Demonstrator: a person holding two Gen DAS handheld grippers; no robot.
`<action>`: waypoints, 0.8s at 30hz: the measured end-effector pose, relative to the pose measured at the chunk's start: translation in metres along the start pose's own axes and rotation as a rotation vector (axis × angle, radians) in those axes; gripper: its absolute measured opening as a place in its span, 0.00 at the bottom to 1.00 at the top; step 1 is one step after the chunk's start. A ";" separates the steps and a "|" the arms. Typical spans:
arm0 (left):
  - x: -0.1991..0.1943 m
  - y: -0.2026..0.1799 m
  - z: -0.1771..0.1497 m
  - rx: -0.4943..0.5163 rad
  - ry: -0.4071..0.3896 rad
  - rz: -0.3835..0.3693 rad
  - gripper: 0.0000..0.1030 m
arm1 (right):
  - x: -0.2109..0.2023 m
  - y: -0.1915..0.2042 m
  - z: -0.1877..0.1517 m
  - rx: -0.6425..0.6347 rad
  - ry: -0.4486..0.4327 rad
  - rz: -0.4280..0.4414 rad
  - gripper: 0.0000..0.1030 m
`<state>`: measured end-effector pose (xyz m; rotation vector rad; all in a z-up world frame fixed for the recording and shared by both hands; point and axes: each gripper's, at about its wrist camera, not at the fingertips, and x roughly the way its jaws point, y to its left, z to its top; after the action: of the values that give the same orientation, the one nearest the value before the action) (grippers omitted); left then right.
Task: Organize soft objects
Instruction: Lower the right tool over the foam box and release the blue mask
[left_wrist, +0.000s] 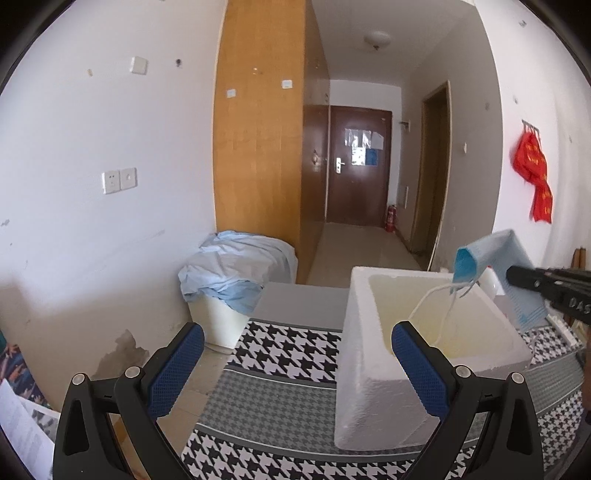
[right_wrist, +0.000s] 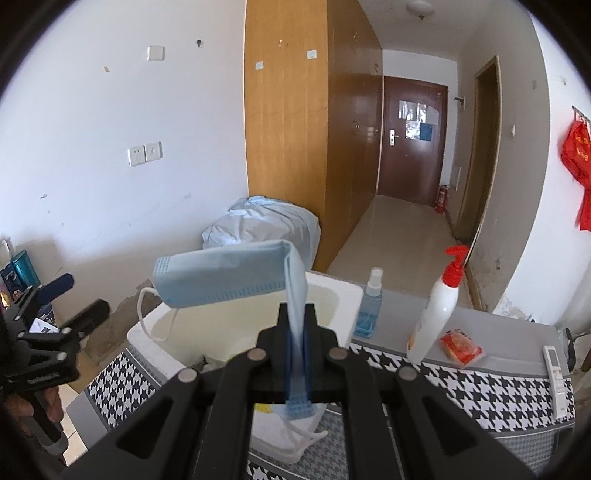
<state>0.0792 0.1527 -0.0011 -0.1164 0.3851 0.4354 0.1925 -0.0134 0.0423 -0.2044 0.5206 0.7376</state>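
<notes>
surface: houndstooth-cloth table (right_wrist: 461, 380) | on it: foam box (left_wrist: 369, 398), 2 bottles: spray bottle (right_wrist: 370, 306), pump bottle (right_wrist: 436, 314) | red packet (right_wrist: 460, 345) | remote (right_wrist: 556, 369)

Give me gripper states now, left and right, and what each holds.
Left gripper: open, holding nothing.
Right gripper: shut on the blue face mask, which hangs above the white foam box.

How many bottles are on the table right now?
2: a small clear spray bottle of blue liquid just right of the foam box, and a white pump bottle further right. Others may be hidden.
</notes>
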 end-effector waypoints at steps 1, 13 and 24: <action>-0.001 0.002 0.000 0.000 -0.002 0.000 0.99 | 0.004 0.002 0.001 0.000 0.006 -0.001 0.08; -0.005 0.008 -0.003 -0.016 -0.008 0.004 0.99 | 0.030 0.008 0.005 0.010 0.062 0.023 0.58; -0.013 -0.001 -0.006 0.002 -0.013 -0.028 0.99 | 0.005 0.006 -0.005 0.020 0.023 0.049 0.87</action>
<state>0.0666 0.1454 -0.0012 -0.1168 0.3707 0.4084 0.1892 -0.0076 0.0350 -0.1825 0.5564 0.7786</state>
